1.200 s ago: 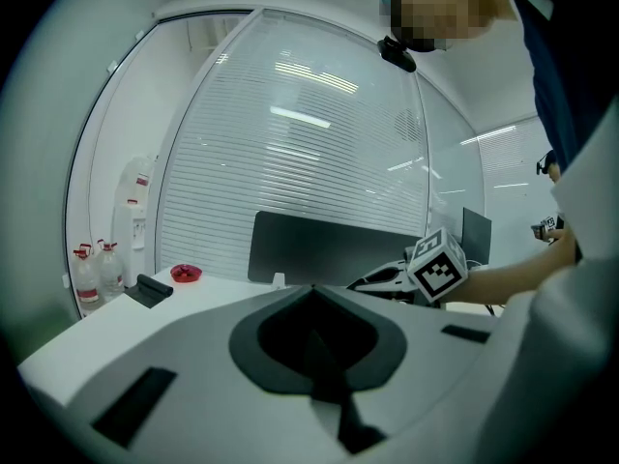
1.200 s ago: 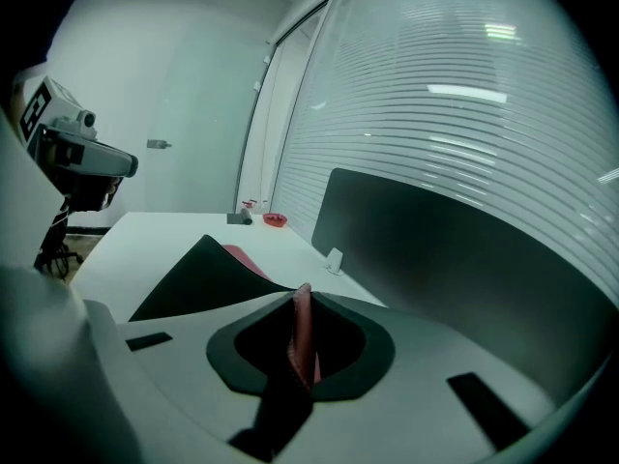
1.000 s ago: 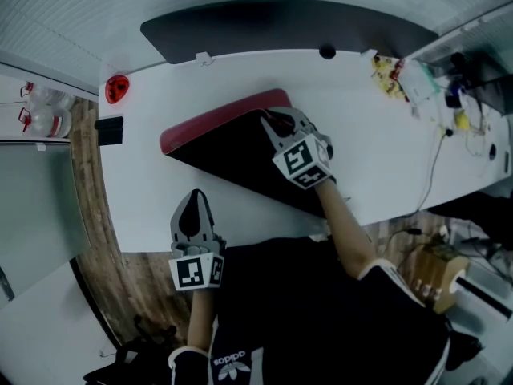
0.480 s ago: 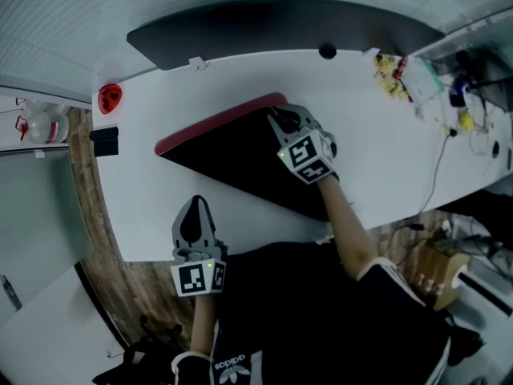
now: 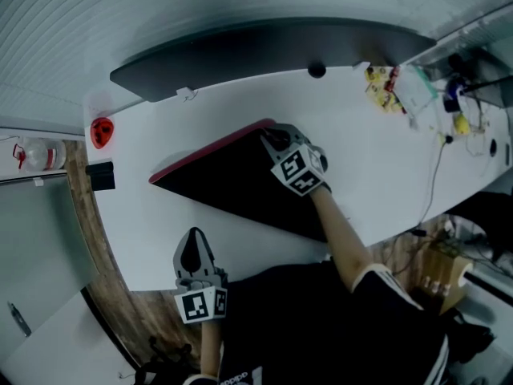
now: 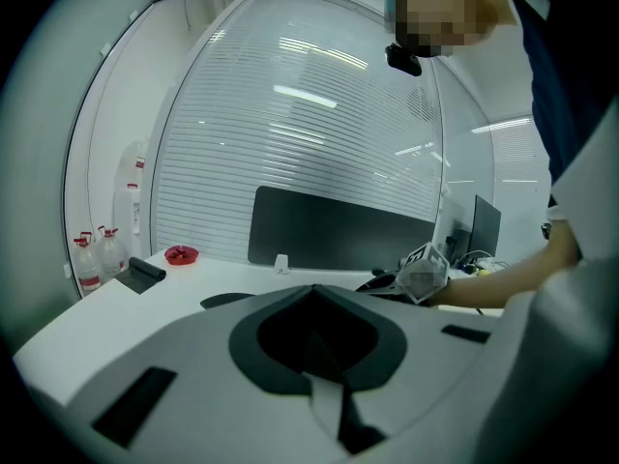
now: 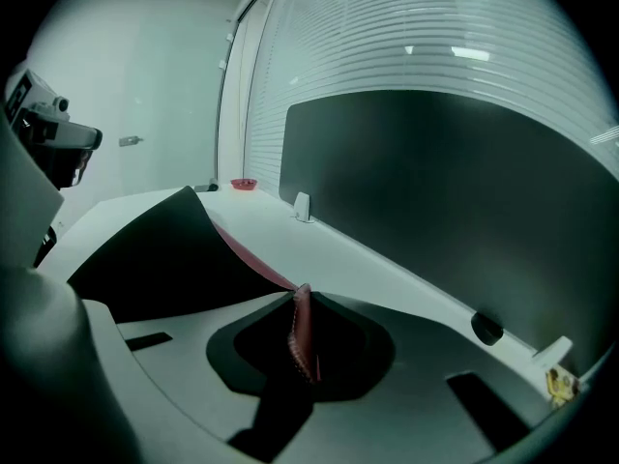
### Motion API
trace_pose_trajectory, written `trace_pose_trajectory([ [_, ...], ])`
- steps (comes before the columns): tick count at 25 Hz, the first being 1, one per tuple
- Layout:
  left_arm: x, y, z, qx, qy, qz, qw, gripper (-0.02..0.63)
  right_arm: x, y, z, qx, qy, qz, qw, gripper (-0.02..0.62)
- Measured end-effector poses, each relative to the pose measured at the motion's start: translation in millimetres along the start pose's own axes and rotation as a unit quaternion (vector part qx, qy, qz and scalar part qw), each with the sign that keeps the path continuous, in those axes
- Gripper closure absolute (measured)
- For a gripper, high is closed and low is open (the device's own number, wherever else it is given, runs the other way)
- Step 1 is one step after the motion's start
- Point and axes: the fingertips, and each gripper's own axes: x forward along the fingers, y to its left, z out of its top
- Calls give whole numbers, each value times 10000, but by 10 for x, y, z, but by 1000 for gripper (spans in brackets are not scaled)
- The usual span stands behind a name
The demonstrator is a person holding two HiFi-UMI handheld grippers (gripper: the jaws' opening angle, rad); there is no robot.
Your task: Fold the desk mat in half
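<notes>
The desk mat point(image 5: 232, 179), black on the side that shows, with a red edge point(image 5: 207, 152), lies doubled over on the white desk point(image 5: 160, 215). My right gripper point(image 5: 276, 137) is shut on the mat's far corner, low over the desk. In the right gripper view the red edge point(image 7: 302, 332) sits pinched between the jaws, and the black flap point(image 7: 164, 249) curves away to the left. My left gripper point(image 5: 192, 247) hovers at the desk's front edge, apart from the mat. Its jaws meet with nothing between them point(image 6: 314, 341).
A dark partition panel point(image 5: 264, 50) runs along the desk's back. A red dish point(image 5: 101, 131) and a black roll point(image 5: 102, 175) sit at the left end. Yellow clutter and cables point(image 5: 389, 79) lie at the right. A round black knob point(image 5: 317, 70) sits near the back edge.
My right gripper has come down with the mat's corner, so the raised flap lies flatter and less red shows. My left gripper has slid slightly toward the desk's front edge.
</notes>
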Motion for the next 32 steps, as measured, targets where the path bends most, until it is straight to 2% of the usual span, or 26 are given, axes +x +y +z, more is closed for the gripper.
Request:
trace_pose_trajectory([
  [4,63,3,11,21,38,18,10000,603,147,-140,69,74,-135,-42,9999,560],
  [14,111,-12,-52,-28,132,14,9999,603,272,-210,-17,298,89,156,9994,563],
  [16,116,-34,-44,-17,115,-17,9999,603,260,-242,-22,314,96,42,9995,551],
  [19,102,-36,-43,-14,121,-31,9999,603,212,-341,-33,462,93,-301,9984,452],
  [21,97,-33,-39,-10,103,-37,9999,603,190,-370,-59,497,111,-410,9979,415],
  [28,100,-75,-31,5,72,-122,9999,603,135,-370,-152,218,226,-632,9975,400],
  [32,86,-83,-31,21,77,-134,9999,603,53,-469,-149,281,174,-825,9960,400],
])
